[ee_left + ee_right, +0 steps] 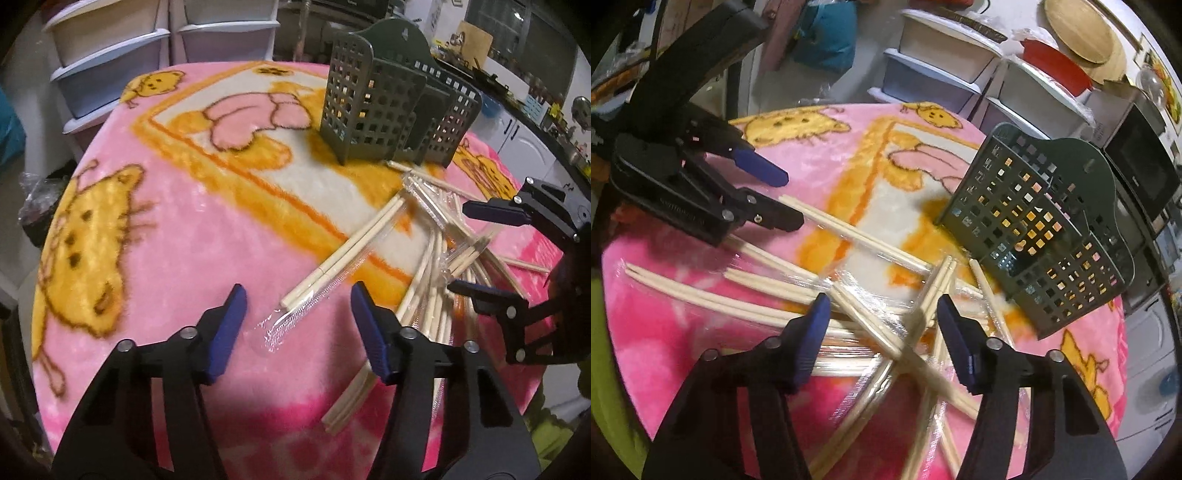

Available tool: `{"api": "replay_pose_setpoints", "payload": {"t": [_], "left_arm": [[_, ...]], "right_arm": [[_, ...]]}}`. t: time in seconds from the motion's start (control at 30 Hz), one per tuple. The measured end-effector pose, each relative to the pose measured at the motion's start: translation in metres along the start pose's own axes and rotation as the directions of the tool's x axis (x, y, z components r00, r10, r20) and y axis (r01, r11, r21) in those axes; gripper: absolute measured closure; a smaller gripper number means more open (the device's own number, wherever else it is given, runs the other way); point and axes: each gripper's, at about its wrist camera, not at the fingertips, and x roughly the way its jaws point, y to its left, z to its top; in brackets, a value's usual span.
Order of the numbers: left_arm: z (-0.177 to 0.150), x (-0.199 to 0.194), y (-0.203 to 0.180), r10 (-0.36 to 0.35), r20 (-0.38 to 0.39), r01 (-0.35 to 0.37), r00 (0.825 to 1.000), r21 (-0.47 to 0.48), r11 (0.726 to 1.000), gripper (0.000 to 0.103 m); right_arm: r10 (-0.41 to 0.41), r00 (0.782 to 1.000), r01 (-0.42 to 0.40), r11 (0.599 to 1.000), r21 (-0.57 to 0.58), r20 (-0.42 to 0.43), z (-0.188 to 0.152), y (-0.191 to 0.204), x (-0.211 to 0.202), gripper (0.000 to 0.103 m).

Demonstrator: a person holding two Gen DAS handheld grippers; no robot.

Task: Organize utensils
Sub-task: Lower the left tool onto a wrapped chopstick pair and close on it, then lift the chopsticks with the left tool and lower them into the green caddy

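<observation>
Several pairs of pale wooden chopsticks in clear wrappers lie in a crossed pile on a pink cartoon blanket. One wrapped pair lies apart to the pile's left, its near end between the fingers of my left gripper, whose pads stand clear of it. My right gripper hangs open over the pile's crossing point, touching nothing that I can see. Each gripper shows in the other's view: the right gripper and the left gripper. A dark green perforated utensil caddy stands upright behind the pile.
The blanket covers a round table whose edge curves close on all sides. White plastic drawer units stand beyond the table. A red bowl and a microwave sit at the back right.
</observation>
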Motion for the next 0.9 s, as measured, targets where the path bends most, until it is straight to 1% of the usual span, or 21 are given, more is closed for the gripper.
{"api": "replay_pose_setpoints", "payload": {"t": [0.03, 0.07, 0.1, 0.13, 0.17, 0.2, 0.23, 0.3, 0.37, 0.4, 0.47, 0.5, 0.63, 0.7, 0.83, 0.9], "left_arm": [[0.001, 0.002, 0.000, -0.001, -0.006, 0.001, 1.000, 0.002, 1.000, 0.056], [0.001, 0.004, 0.000, 0.002, -0.007, -0.002, 1.000, 0.004, 1.000, 0.059], [0.002, 0.005, 0.000, 0.009, -0.009, -0.009, 1.000, 0.009, 1.000, 0.061], [0.002, 0.006, 0.000, 0.014, -0.008, -0.014, 1.000, 0.011, 1.000, 0.065], [0.003, 0.006, 0.002, 0.016, -0.009, -0.016, 1.000, 0.009, 1.000, 0.067], [0.003, 0.006, 0.003, 0.017, -0.010, -0.017, 1.000, 0.004, 1.000, 0.070], [0.003, 0.005, 0.005, 0.016, -0.010, -0.016, 1.000, 0.002, 1.000, 0.073], [0.003, 0.004, 0.007, 0.021, -0.008, -0.021, 1.000, -0.002, 1.000, 0.082], [0.003, 0.004, 0.007, 0.019, -0.008, -0.019, 1.000, -0.003, 1.000, 0.085], [0.003, 0.003, 0.007, 0.017, -0.006, -0.017, 1.000, -0.001, 1.000, 0.086], [0.004, 0.000, 0.007, 0.012, 0.002, -0.012, 1.000, -0.005, 1.000, 0.091], [0.004, -0.002, 0.006, 0.000, 0.011, 0.000, 1.000, -0.010, 1.000, 0.091], [0.012, -0.018, -0.003, -0.013, 0.074, 0.013, 0.997, -0.001, 1.000, 0.094], [0.019, -0.029, -0.009, -0.030, 0.115, 0.030, 0.993, 0.004, 1.000, 0.095], [0.034, -0.051, -0.022, -0.051, 0.192, 0.048, 0.980, 0.021, 0.999, 0.097], [0.043, -0.063, -0.030, -0.074, 0.231, 0.069, 0.970, 0.030, 0.997, 0.098]], "right_arm": [[0.003, 1.000, -0.003, 1.000, -0.004, -0.002, 0.001, 0.000, 0.001, 0.056], [0.011, 1.000, -0.011, 1.000, -0.009, -0.006, 0.001, -0.001, 0.002, 0.059], [0.015, 1.000, -0.015, 1.000, -0.014, -0.010, 0.002, -0.001, 0.003, 0.065], [0.017, 1.000, -0.017, 1.000, -0.021, -0.012, 0.002, -0.001, 0.004, 0.072], [0.016, 1.000, -0.017, 1.000, -0.024, -0.014, 0.002, 0.000, 0.005, 0.076], [0.018, 1.000, -0.019, 1.000, -0.023, -0.014, 0.002, -0.001, 0.005, 0.084], [0.024, 1.000, -0.024, 1.000, -0.018, -0.010, 0.002, -0.002, 0.004, 0.085], [0.025, 1.000, -0.025, 0.999, -0.020, -0.004, 0.003, -0.003, 0.004, 0.087], [0.025, 1.000, -0.024, 0.999, -0.021, 0.010, 0.004, -0.005, 0.001, 0.088], [0.030, 0.999, -0.030, 1.000, -0.007, 0.021, 0.004, -0.008, -0.001, 0.089], [0.036, 0.999, -0.038, 0.999, 0.033, 0.039, 0.005, -0.015, -0.005, 0.090], [0.039, 0.998, -0.042, 0.998, 0.055, 0.049, 0.006, -0.019, -0.007, 0.091], [0.058, 0.994, -0.074, 0.983, 0.169, 0.094, 0.005, -0.043, -0.017, 0.092], [0.068, 0.991, -0.092, 0.971, 0.221, 0.114, 0.002, -0.055, -0.023, 0.092], [0.071, 0.985, -0.115, 0.948, 0.296, 0.157, -0.003, -0.073, -0.037, 0.093], [0.065, 0.981, -0.123, 0.937, 0.326, 0.184, -0.006, -0.079, -0.047, 0.093]]}}
